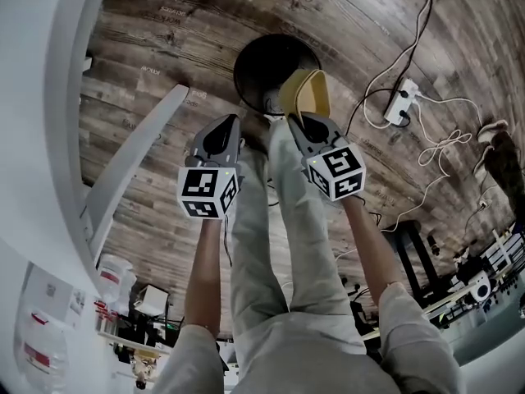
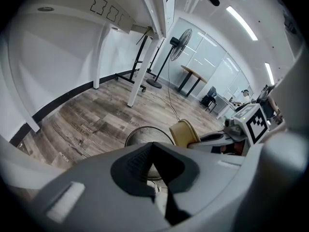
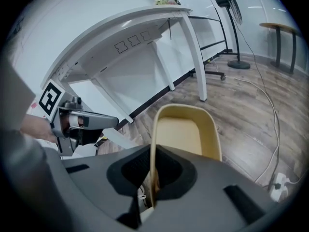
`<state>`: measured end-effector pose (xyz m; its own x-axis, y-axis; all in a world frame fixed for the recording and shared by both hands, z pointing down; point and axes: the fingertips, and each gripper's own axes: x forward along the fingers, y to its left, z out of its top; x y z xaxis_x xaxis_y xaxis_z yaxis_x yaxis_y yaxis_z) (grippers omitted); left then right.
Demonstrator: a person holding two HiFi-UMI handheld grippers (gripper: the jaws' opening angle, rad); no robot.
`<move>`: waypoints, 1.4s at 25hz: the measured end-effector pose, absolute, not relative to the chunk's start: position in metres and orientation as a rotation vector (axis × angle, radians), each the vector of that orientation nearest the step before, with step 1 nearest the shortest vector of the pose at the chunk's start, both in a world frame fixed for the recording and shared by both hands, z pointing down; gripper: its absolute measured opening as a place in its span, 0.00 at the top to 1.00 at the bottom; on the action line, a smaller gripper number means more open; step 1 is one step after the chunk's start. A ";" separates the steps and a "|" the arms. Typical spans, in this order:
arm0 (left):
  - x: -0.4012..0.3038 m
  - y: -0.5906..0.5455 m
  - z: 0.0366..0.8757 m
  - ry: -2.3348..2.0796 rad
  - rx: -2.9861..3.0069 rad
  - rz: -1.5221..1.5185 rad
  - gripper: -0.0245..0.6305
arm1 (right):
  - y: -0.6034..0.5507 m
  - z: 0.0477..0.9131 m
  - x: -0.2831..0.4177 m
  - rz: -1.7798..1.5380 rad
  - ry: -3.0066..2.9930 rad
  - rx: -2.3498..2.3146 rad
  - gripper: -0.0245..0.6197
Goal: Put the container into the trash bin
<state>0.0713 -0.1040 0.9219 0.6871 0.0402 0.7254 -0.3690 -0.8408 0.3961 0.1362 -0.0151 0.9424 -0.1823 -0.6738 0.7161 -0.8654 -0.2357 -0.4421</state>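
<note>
One container (image 1: 308, 91) rim clamped in R gripper (image 1: 302, 121), over bin (image 1: 250, 64) edge; L gripper (image 1: 225, 125) clenched, empty.

The floor (image 1: 164, 48) is wood-look plank, grey-brown, with printed lettering on several boards. A white table (image 3: 111, 42) stands on slanted white legs (image 1: 131, 162) against the wall; three outline marks show on the underside of its top. A white power strip (image 1: 400, 101) lies on the floor, with white cables (image 1: 435, 150) looping away from it. A black pedestal fan (image 2: 179, 38) stands near the glass partition (image 2: 212, 57). Beyond it are a round-top table (image 2: 193, 71) and a dark chair (image 2: 210, 96). Strip lights (image 2: 241, 23) run along the ceiling.
</note>
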 end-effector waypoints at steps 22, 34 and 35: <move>0.064 -0.110 0.923 -0.260 2.339 1.034 0.95 | -0.070 1.015 0.130 1.256 -1.802 1.536 0.92; 0.061 -0.112 0.926 -0.258 2.329 1.034 0.95 | -0.068 1.067 0.120 1.367 -1.703 1.420 0.92; 0.060 -0.112 0.927 -0.259 2.326 1.036 0.95 | -0.069 1.072 0.119 1.373 -1.686 1.414 0.92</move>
<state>0.0597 -0.1124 0.9266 0.6808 0.0539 0.7305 -0.3910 -0.8166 0.4247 0.1189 -0.0686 1.0716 -0.3031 -0.3811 0.8734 -0.9325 -0.0703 -0.3543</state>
